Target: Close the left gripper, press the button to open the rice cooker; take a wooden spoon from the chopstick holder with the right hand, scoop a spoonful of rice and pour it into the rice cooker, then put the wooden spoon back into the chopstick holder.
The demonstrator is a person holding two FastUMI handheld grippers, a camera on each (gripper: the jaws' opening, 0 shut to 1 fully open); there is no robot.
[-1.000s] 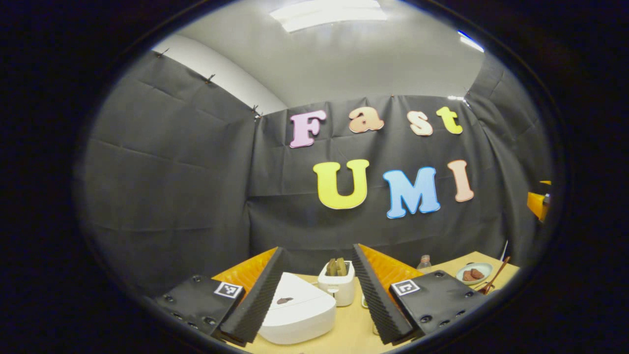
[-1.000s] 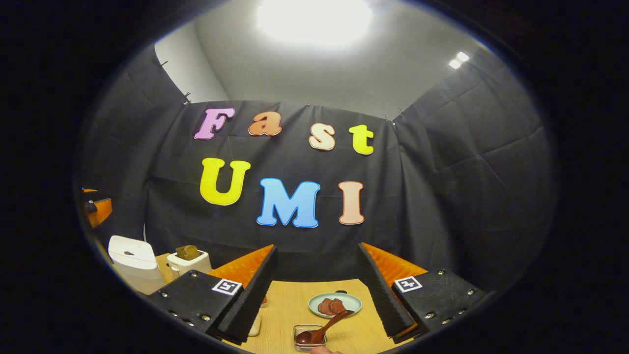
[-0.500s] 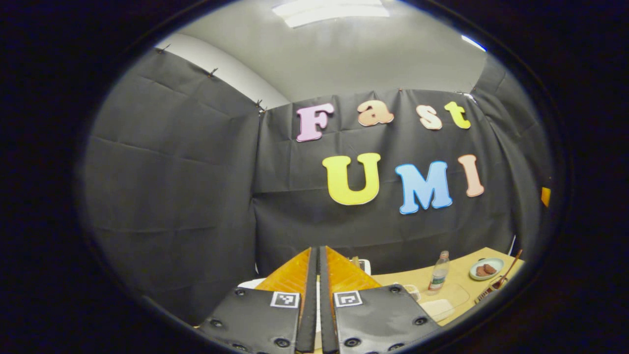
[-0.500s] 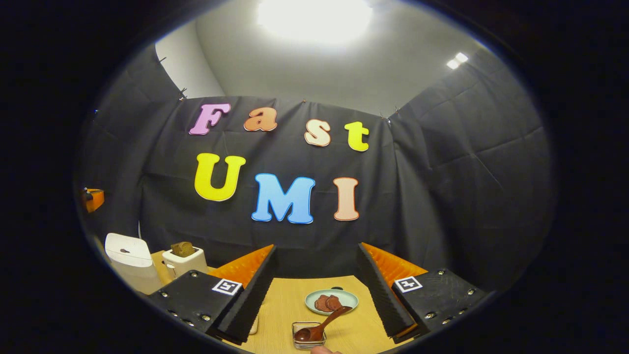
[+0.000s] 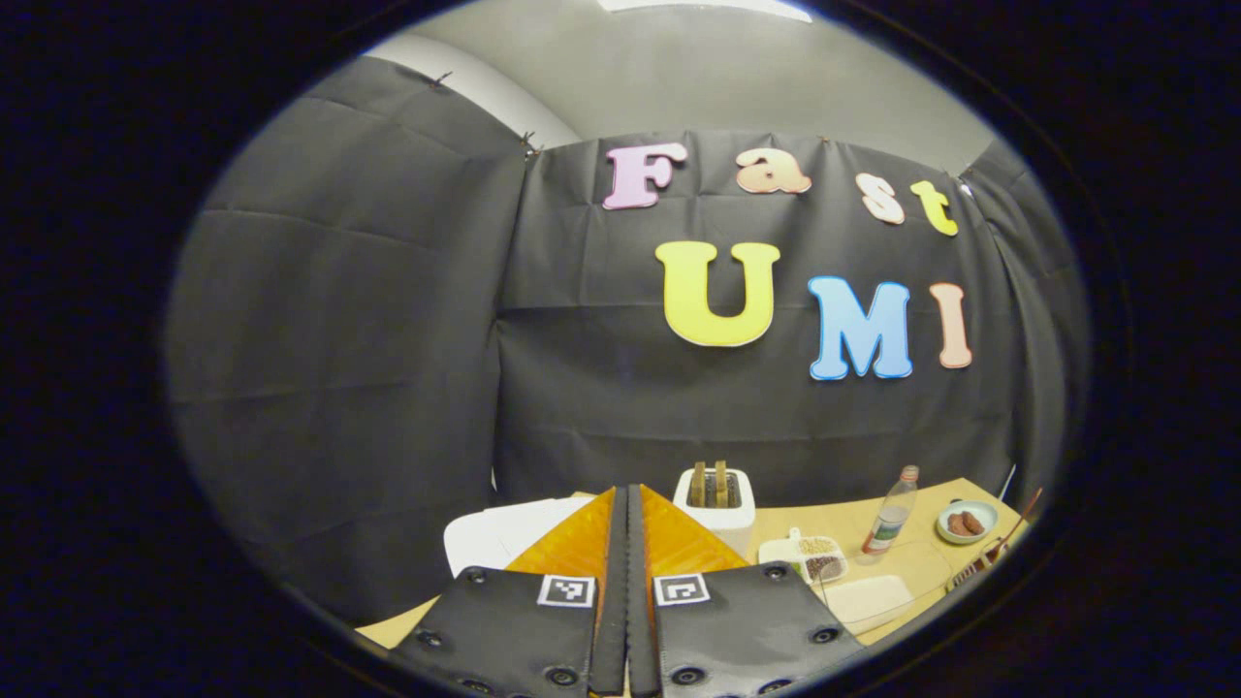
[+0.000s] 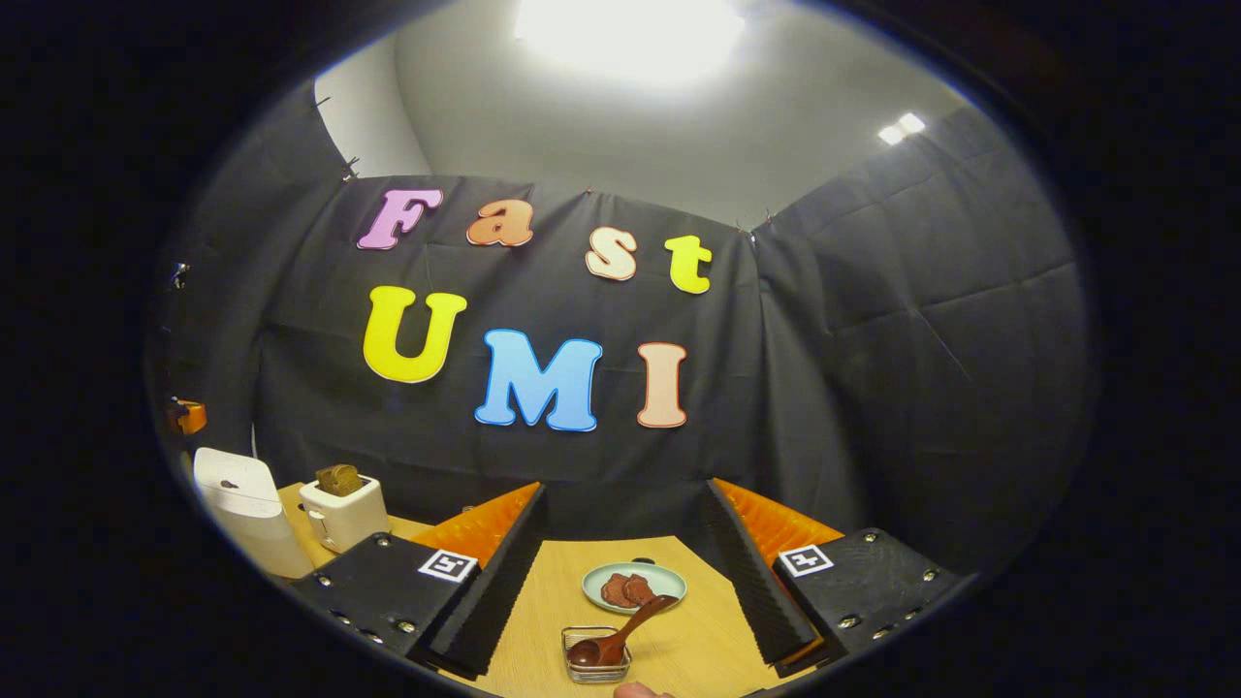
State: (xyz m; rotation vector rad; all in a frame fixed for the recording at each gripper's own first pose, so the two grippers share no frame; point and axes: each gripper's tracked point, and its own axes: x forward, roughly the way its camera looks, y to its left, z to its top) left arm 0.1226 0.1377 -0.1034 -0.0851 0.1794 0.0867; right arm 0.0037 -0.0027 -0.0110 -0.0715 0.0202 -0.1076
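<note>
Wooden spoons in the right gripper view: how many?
1. The wooden spoon sits bowl-down in the chopstick holder, its handle leaning toward the plate. The holder's lower part is cut off, so others could be hidden.

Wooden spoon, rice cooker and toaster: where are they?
wooden spoon [image 6: 620,635], right gripper view, on its handle.
rice cooker [image 6: 233,504], right gripper view, on its white lid.
toaster [image 5: 715,506], left gripper view, on its front.
</note>
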